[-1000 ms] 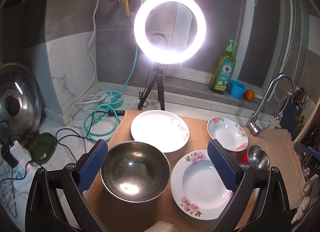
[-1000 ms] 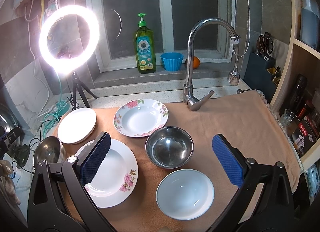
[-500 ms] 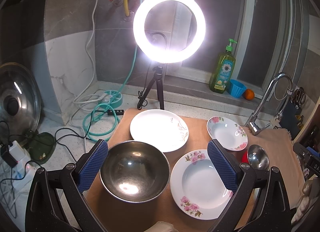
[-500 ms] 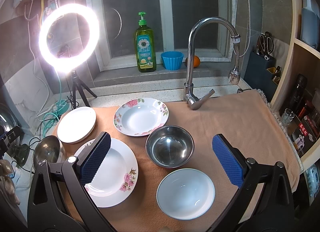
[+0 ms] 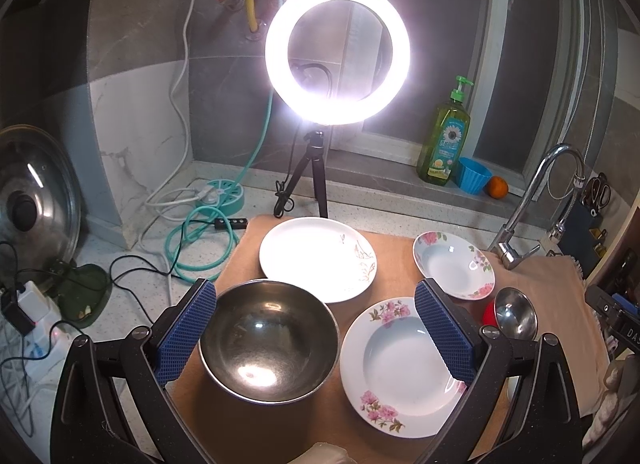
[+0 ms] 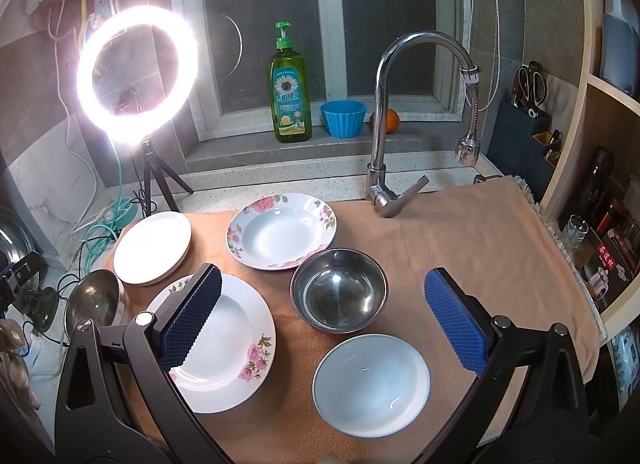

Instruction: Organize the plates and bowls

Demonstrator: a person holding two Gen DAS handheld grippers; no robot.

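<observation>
left wrist view: at far left a pot lid [image 5: 34, 199] leaning at the wall, then cables and a teal hose [image 5: 200, 240] on speckled counter, a lit ring light [image 5: 338, 51] on a tripod, green soap bottle [image 5: 444, 135], blue cup [image 5: 474, 175] and an orange [image 5: 497, 187] on the sill, faucet [image 5: 532, 199] at right. on the tan cloth [image 5: 394, 248], left to right: large steel bowl [image 5: 269, 340], plain white plate [image 5: 318, 258] behind it, big floral plate [image 5: 404, 368], smaller floral dish [image 5: 454, 266], small steel bowl [image 5: 516, 312]. left gripper [image 5: 316, 328] spread wide above the large bowl and big floral plate, gripping nothing. right wrist view: same cloth, with white plate [image 6: 153, 248] far left, big floral plate [image 6: 216, 344] under the left pad, floral dish [image 6: 282, 231] behind, small steel bowl [image 6: 339, 290] centred, white bowl [image 6: 371, 384] nearest. right gripper [image 6: 322, 320] also spread wide, empty, touching nothing.
</observation>
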